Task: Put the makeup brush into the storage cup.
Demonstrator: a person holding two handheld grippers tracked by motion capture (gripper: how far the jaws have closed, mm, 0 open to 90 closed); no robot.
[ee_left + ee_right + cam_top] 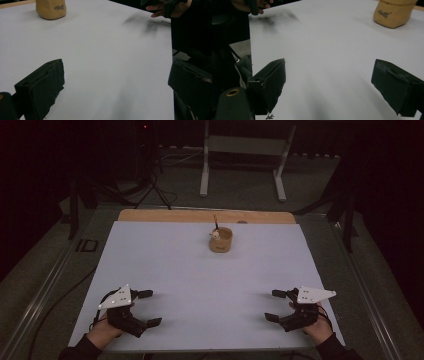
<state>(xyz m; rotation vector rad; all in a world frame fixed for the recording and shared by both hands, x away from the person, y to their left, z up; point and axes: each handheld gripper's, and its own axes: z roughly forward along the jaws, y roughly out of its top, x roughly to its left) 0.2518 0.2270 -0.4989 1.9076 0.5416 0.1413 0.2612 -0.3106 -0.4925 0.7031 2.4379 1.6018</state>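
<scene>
Left claw: I hold it jaws apart, empty, near edge.
Right claw: jaws apart, empty.
Cup: upright on surface, well apart from both.

Table is showing smooth matt white sheet over wood edge. Cup is looking like matt tan wood. Hand-held gripper pads are appearing black, rough, worn.
</scene>
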